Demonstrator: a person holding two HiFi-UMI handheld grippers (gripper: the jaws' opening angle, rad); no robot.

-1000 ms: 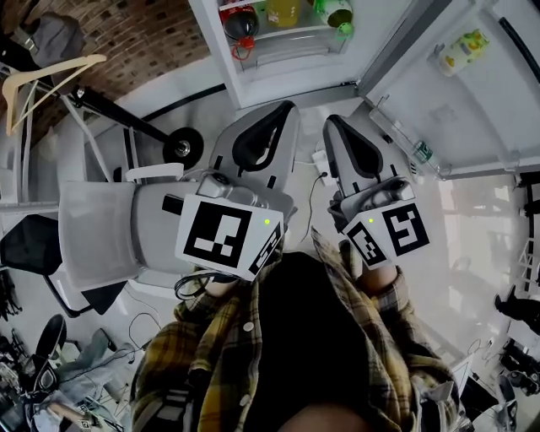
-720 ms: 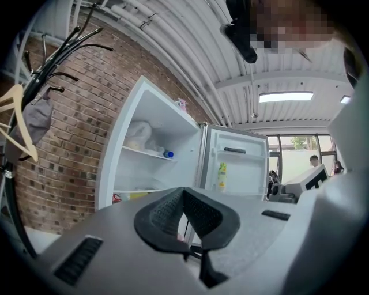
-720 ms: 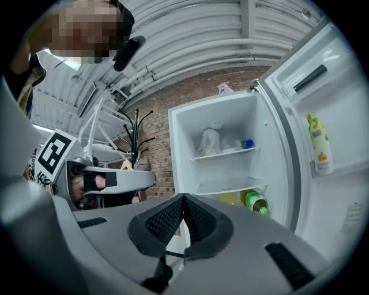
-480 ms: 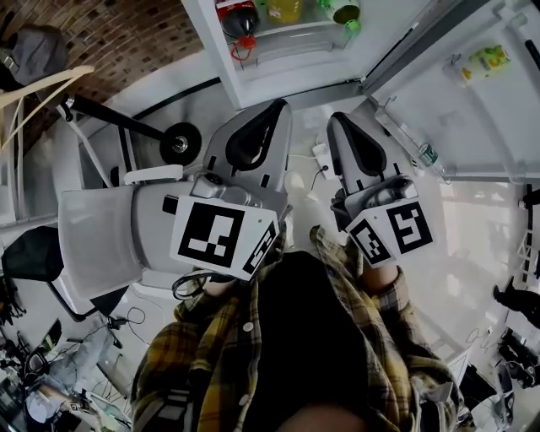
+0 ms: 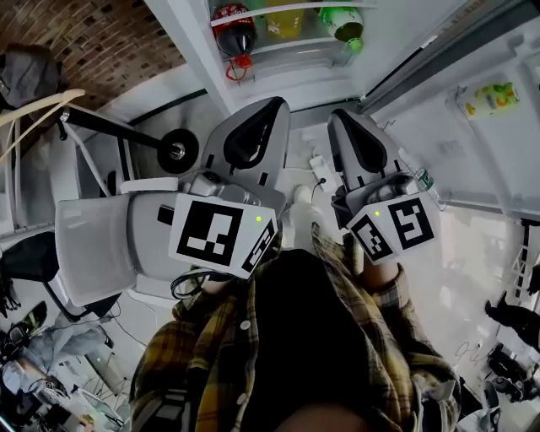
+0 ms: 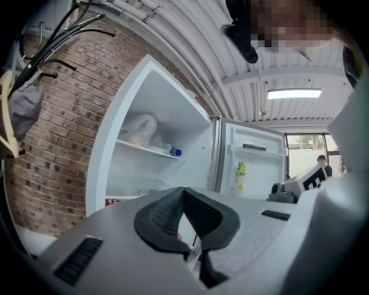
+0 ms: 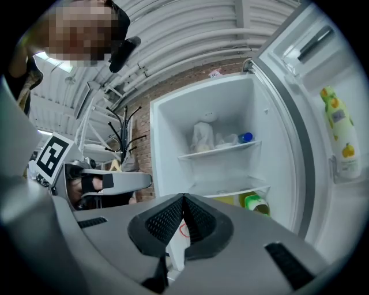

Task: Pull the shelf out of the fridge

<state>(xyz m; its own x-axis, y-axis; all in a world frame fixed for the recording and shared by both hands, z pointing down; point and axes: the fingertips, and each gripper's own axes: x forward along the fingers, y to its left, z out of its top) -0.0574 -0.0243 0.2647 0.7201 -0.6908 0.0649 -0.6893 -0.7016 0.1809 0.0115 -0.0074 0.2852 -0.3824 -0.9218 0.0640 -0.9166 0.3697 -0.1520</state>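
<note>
While left tool (image 6: 184, 196) and right tool (image 7: 183, 203) point level at open fridge (image 7: 170, 138), both clenched, empty; shelf (image 7: 222, 149) seated inside fridge, ahead of tools, well apart.

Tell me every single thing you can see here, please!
fridge: one, white, open, straight ahead
door: one, white, swung open on the right
shelves: two, white, inside the fridge
bag: one, white, top shelf
blue-capped bottle: one, clear, top shelf beside the bag
cola bottle: one, dark with a red cap, lower in the fridge
yellow bottle: one, yellow, beside the cola bottle
green bottle: one, green, right of the yellow bottle
door bottle: one, yellow-green, door rack
brick wall: one, red-brown, left of the fridge
coat rack: one, black, by the wall
chair: one, grey, floor at left
left gripper: one, grey, shut, empty
right gripper: one, grey, shut, empty
shirt: one, yellow plaid, on the person
</note>
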